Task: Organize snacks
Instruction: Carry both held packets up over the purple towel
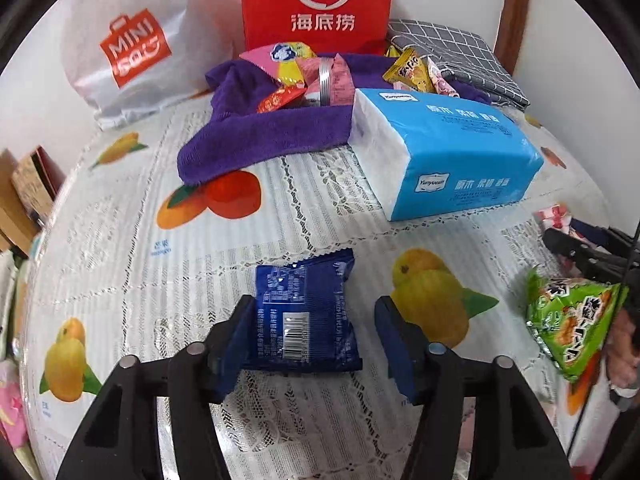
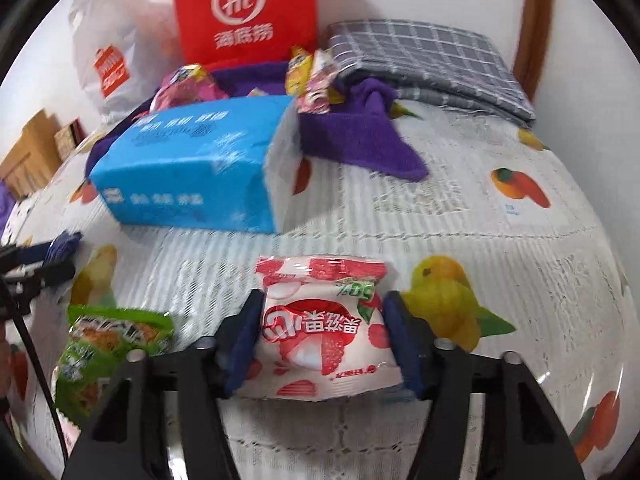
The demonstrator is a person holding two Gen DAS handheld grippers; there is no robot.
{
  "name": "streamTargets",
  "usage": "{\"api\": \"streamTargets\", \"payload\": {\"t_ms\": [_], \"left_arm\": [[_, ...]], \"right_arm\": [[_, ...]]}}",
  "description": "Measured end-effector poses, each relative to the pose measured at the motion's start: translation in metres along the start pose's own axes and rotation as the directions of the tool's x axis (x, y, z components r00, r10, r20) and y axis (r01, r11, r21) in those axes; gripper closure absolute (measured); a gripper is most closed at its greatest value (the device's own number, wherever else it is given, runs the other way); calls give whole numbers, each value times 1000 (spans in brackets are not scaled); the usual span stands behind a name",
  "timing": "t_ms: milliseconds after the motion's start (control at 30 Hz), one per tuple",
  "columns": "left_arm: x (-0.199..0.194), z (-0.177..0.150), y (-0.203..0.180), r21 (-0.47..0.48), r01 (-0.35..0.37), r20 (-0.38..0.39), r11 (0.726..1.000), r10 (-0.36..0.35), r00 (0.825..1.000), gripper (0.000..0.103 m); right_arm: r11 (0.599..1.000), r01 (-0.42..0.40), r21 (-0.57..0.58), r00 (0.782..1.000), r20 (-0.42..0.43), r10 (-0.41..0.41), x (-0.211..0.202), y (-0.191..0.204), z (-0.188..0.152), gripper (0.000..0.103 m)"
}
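two crinkly packets between our fingers

our left gripper (image 1: pixel 316 336) stands wide, its left pad touching a glossy blue foil packet (image 1: pixel 306 312) lying flat on the lace-textured tablecloth (image 1: pixel 120 248); the right pad sits clear of it. our right gripper (image 2: pixel 320 336) clamps a puffy red-and-white snack pouch (image 2: pixel 324 328). ahead of both lie a soft blue tissue pack (image 1: pixel 444 152) and a purple towel (image 1: pixel 260 136) heaped with sweets. a green packet (image 2: pixel 108 344) lies just left of the right gripper.

Our left gripper (image 1: pixel 316 334) is low over the table with its fingers wide apart, and only the left finger (image 1: pixel 240 344) touches something. Our right gripper (image 2: pixel 322 334) has both fingers pressed on a packet.
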State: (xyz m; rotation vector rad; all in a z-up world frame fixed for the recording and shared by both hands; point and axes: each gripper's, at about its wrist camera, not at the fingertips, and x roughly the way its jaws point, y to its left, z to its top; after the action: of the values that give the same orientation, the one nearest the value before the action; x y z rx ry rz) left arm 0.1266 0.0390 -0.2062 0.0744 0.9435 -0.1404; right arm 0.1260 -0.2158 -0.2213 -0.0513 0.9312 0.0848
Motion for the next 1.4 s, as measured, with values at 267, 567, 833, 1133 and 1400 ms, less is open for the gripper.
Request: {"api": "streamTargets", "payload": {"t_ms": [267, 567, 833, 1133, 1400], "left_arm": [[-15, 6, 7, -42, 59, -7, 997, -59, 998, 66], [-44, 35, 6, -68, 135, 32, 988, -133, 991, 66], [-63, 73, -1, -46, 179, 67, 983, -176, 982, 66], [-65, 120, -1, -36, 168, 105, 985, -164, 981, 66], [-55, 163, 15, -59, 126, 131, 990, -118, 984, 66]], "right_arm": [[1000, -14, 8, 1000, 5, 14, -2, -5, -1, 50], [995, -64, 73, 998, 6, 64, -33, -13, 17, 50], [996, -80, 36, 991, 106, 76, -82, 3, 54, 50], [998, -64, -26, 989, 135, 67, -86, 19, 109, 50], [996, -70, -58, 987, 140, 78, -65, 28, 160, 50]]}}
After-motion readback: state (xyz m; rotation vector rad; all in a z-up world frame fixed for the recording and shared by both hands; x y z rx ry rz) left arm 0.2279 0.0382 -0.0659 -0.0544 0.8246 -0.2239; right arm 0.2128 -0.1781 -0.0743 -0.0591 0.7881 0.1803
